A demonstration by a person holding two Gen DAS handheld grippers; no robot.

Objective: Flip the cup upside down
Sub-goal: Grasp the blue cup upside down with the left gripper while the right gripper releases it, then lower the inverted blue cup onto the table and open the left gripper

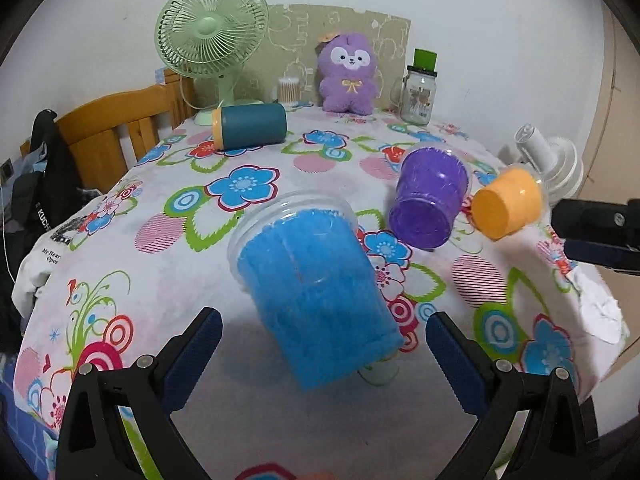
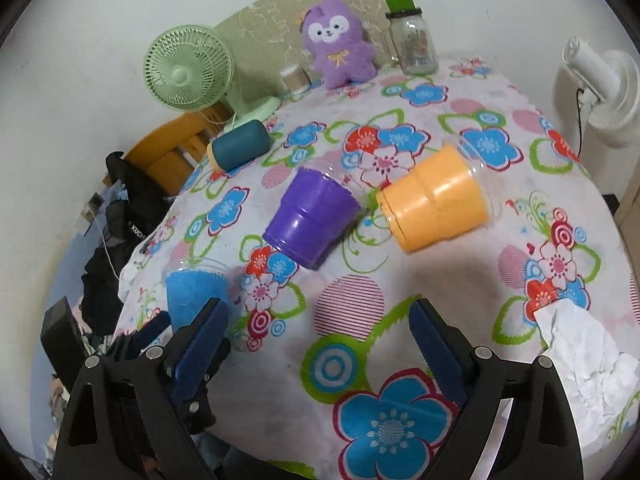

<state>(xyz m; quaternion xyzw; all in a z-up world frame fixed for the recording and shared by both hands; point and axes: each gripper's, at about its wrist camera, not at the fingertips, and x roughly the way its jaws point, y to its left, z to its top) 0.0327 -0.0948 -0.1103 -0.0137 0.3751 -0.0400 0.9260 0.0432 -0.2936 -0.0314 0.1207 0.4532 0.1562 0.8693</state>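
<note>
While both pairs of tongs hang with fingers spread apart and nothing between them, the left tongs (image 1: pixel 324 332) hover just before the blue cup (image 1: pixel 312 300), which lies tilted on the flowered counter (image 1: pixel 160 280). The right tongs (image 2: pixel 318 324) face the purple cup (image 2: pixel 312 220) and orange cup (image 2: pixel 436 200), both on their sides.

"KUCH" on dark clothing (image 1: pixel 42 211); "My Hear" on white fabric (image 1: pixel 48 254).

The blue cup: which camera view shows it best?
The left wrist view. There the blue cup lies whole and large, between the open left tool's fingers. In the right wrist view it is small, partly hidden.
</note>
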